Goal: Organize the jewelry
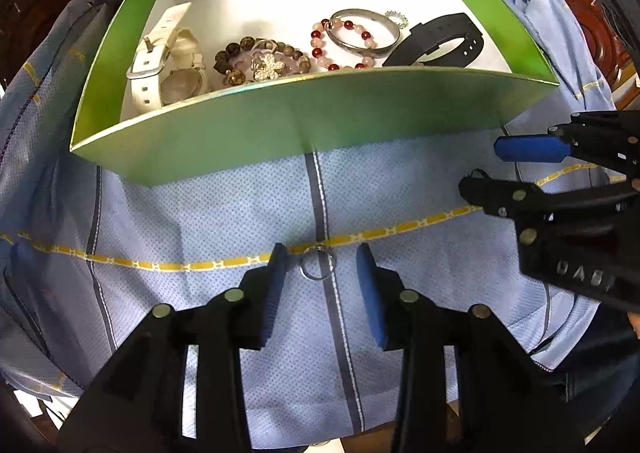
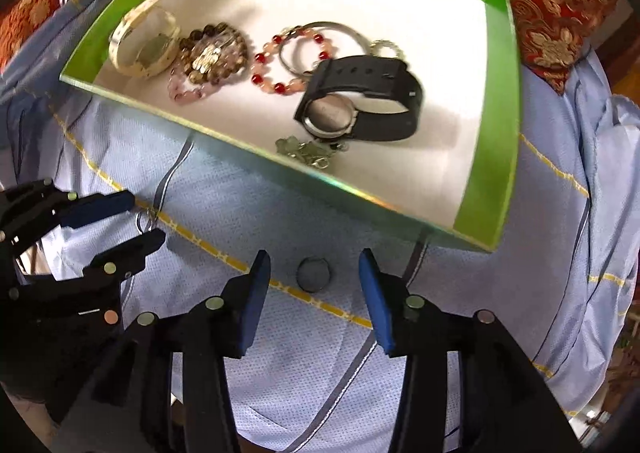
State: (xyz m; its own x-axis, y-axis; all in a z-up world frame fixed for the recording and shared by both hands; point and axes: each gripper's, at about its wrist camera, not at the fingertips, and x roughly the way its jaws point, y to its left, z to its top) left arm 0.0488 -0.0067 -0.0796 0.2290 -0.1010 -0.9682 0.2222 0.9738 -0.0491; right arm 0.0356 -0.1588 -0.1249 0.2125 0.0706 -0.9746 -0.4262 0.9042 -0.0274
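A green box (image 1: pixel 296 121) with a white floor holds a white watch (image 1: pixel 168 61), a brown bead bracelet with a flower brooch (image 1: pixel 264 63), a red and pink bead bracelet (image 1: pixel 320 49), a silver bangle (image 1: pixel 362 33) and a black watch (image 1: pixel 440 41). My left gripper (image 1: pixel 322 265) is open, its blue pads either side of a silver ring (image 1: pixel 319 267) lying on the blue cloth. My right gripper (image 2: pixel 316 273) is open around a dark ring (image 2: pixel 314 273) on the cloth. The box (image 2: pixel 484 157) also shows in the right wrist view, with the black watch (image 2: pixel 360 101) and a small charm (image 2: pixel 308 151).
A light blue cloth (image 1: pixel 200 213) with yellow and grey stripes covers the table. The right gripper (image 1: pixel 504 169) shows at the right of the left wrist view. The left gripper (image 2: pixel 148 223) shows at the left of the right wrist view. A red patterned cushion (image 2: pixel 556 1) lies behind the box.
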